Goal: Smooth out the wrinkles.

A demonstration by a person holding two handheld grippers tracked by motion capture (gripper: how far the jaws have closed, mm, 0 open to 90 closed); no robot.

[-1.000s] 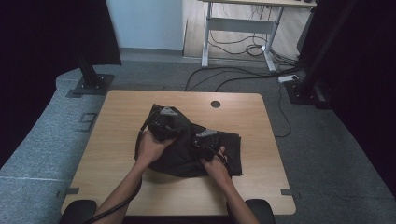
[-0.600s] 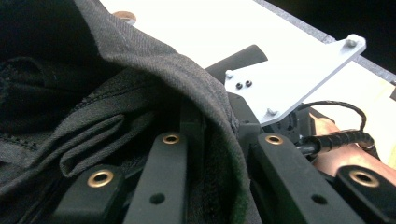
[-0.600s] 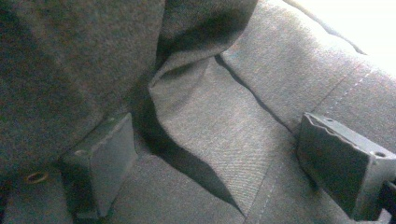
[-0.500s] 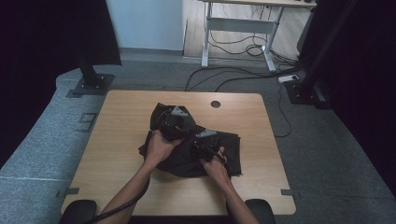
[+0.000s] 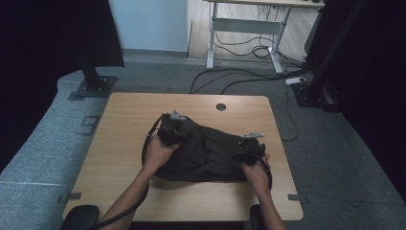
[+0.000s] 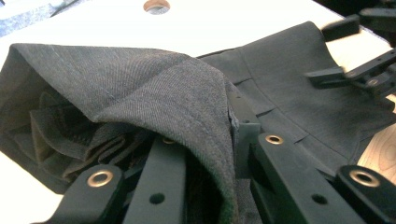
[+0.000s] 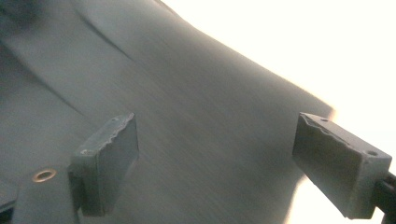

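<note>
Two grippers are working one dark garment that is lying rumpled at the centre of the table. I am keeping the left gripper clamped on a raised fold at the cloth's ten o'clock edge. The right gripper, jaws standing apart with nothing between them, is hovering over the four o'clock edge. I judge it best to lower it squarely onto that hem, pinch a single layer, then pull outward evenly to flatten.

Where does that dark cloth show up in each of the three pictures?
High view: dark cloth mid-table, between both hands.
Left gripper view: cloth folded over the near claw, spreading right.
Right gripper view: cloth under the open claw.
Shared landmark: pale wooden table.
</note>
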